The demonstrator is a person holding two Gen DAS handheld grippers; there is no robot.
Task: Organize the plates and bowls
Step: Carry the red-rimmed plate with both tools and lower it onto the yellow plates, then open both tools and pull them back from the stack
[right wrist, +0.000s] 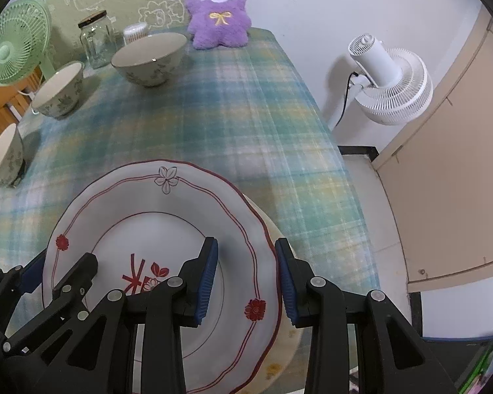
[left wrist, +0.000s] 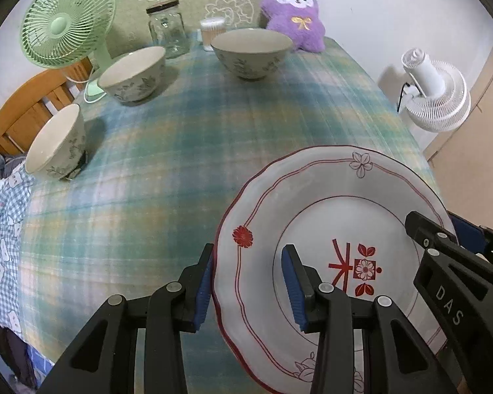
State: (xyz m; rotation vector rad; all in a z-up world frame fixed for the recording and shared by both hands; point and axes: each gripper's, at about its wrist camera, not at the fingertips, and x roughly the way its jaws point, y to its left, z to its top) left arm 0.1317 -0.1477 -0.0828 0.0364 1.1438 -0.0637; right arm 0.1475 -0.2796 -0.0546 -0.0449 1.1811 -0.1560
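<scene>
1. While both grippers straddle opposite rims, the plate point(left wrist: 328, 216) sits between them above the tablecloth point(left wrist: 167, 151).
2. Left gripper point(left wrist: 246, 287) – jaws pinching the plate's left rim.
3. Right gripper point(right wrist: 246, 277) – jaws pinching its right rim, over a second plate point(right wrist: 287, 338).

Along the back of the blue-green plaid tablecloth point(left wrist: 180, 151) I've got a purple plush bunny with a yellow bow point(left wrist: 294, 13) propped up, a clear glass jar with a dark lid point(left wrist: 166, 28) and a small tub of cotton swabs point(left wrist: 212, 31) beside it. Far left I see a pale green desk fan point(left wrist: 69, 19) near a wooden chair back point(left wrist: 26, 108). Off the table's right edge, a white floor fan point(right wrist: 391, 82) stands by the wall.
</scene>
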